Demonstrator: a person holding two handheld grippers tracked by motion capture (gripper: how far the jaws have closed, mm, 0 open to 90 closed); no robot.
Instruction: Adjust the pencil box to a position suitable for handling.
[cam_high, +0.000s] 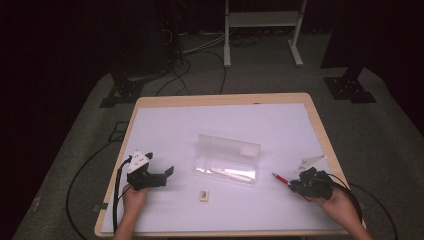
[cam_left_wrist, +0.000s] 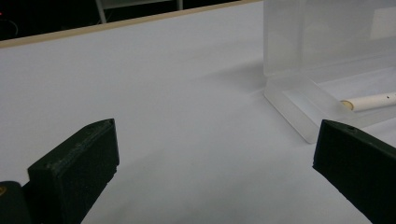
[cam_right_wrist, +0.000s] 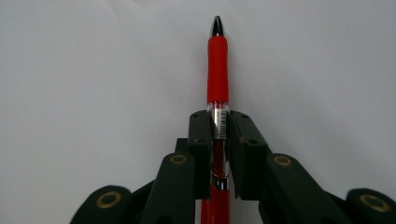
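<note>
A red pen (cam_right_wrist: 218, 79) with a silver tip lies along my right gripper (cam_right_wrist: 218, 122), whose two black jaws press on its clear barrel from both sides. In the high view the pen (cam_high: 280, 178) pokes out to the left of the right gripper (cam_high: 295, 186) near the table's front right. A clear plastic case (cam_high: 227, 159) lies open at the middle of the table, with a pale stick (cam_left_wrist: 369, 101) inside its tray. My left gripper (cam_high: 167, 174) rests at the front left, jaws wide apart and empty, pointing toward the case (cam_left_wrist: 303, 60).
A small cream eraser (cam_high: 204, 195) lies in front of the case. The white mat (cam_high: 165, 125) covers the wooden table (cam_high: 220, 100). Cables trail from both grippers off the table's sides. Stands and a white frame (cam_high: 262, 30) are on the floor behind.
</note>
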